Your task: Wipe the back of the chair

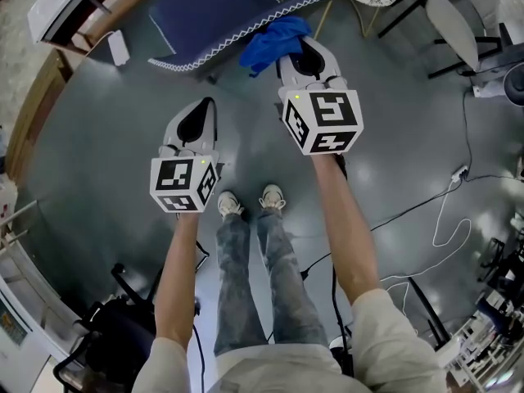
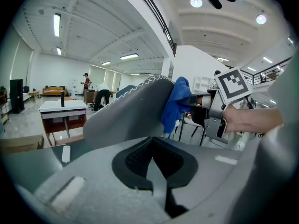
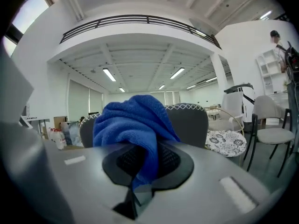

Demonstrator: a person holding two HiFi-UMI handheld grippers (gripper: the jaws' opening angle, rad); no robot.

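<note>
Left gripper hangs over the grey floor, short of the chair, jaws pressed together on nothing. Right gripper pinches a blue cloth, bunched against the stitched top edge of the chair back, near its right corner.

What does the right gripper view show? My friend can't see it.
The right tongs are shut on a fluffy blue cloth, just in front of a grey padded chair back with white zigzag stitching. A round flower-patterned table and a white chair stand to the right.
</note>
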